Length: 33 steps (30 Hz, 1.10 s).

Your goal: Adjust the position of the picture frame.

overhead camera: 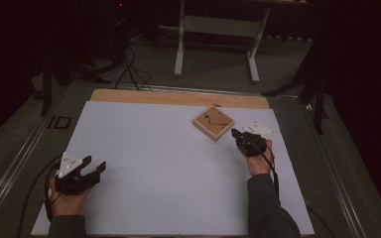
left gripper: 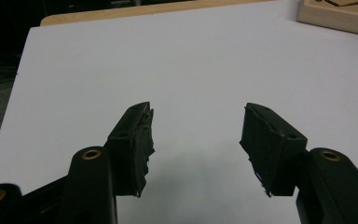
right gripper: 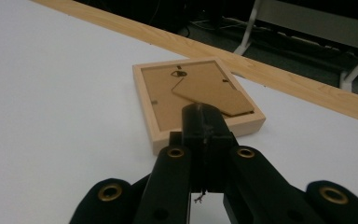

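Pale wood, the picture frame [right gripper: 193, 95] lies face down near the table's [overhead camera: 168, 163] far edge, its stand flap loose on the back. My right gripper [right gripper: 204, 122] sits just short of it, jaws pressed together, empty. I judge a closed nudge could shove it toward the edge. My left gripper [left gripper: 196, 140] rests well apart, jaws spread wide, empty.

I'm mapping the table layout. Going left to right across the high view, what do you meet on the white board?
Left black tongs, jaws open → light wooden picture frame lying face down → right black tongs, jaws shut, just right of the frame.
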Each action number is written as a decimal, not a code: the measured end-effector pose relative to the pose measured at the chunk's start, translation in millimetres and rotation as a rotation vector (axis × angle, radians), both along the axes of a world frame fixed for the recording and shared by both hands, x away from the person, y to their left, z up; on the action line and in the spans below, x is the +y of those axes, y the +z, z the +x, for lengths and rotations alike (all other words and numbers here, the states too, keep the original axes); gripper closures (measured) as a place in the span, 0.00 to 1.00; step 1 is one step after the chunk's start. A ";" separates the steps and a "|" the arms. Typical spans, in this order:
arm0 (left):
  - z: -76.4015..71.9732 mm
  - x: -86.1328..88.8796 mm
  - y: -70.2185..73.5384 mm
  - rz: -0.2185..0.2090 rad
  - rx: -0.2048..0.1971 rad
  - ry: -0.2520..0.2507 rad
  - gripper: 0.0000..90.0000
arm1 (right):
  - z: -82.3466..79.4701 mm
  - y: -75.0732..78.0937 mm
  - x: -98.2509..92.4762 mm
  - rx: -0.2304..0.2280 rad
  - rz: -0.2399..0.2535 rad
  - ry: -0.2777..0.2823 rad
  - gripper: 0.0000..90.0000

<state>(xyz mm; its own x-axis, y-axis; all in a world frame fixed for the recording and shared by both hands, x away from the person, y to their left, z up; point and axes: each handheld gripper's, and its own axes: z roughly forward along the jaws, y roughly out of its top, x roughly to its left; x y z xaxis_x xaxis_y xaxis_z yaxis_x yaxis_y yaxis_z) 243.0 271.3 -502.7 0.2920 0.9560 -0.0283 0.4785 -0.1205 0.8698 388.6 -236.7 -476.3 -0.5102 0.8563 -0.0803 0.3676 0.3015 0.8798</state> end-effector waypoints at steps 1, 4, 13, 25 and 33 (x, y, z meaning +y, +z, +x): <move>0.1 0.1 0.0 0.000 0.000 0.000 0.48 | 0.8 -0.1 0.3 0.002 0.004 0.000 1.00; 0.4 -0.1 0.0 0.002 0.001 -0.001 0.47 | 4.4 -0.8 2.1 0.001 0.009 0.002 1.00; 0.8 -1.3 -0.1 0.011 0.002 -0.006 0.47 | 15.4 -9.7 8.7 0.020 0.012 0.001 1.00; 0.9 -0.9 0.3 0.009 -0.003 -0.004 0.47 | 30.6 -14.5 24.2 0.051 -0.016 0.008 1.00; 1.2 -0.3 0.8 0.011 -0.005 -0.001 0.47 | 39.0 -21.4 33.1 0.081 -0.036 0.017 1.00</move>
<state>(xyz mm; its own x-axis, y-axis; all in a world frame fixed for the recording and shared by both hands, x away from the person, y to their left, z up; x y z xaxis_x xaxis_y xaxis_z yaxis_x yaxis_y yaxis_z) 244.2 271.0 -502.0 0.2933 0.9559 -0.0167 0.4739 -0.1302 0.8709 427.7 -203.6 -497.7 -0.5309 0.8446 -0.0692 0.4315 0.3396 0.8358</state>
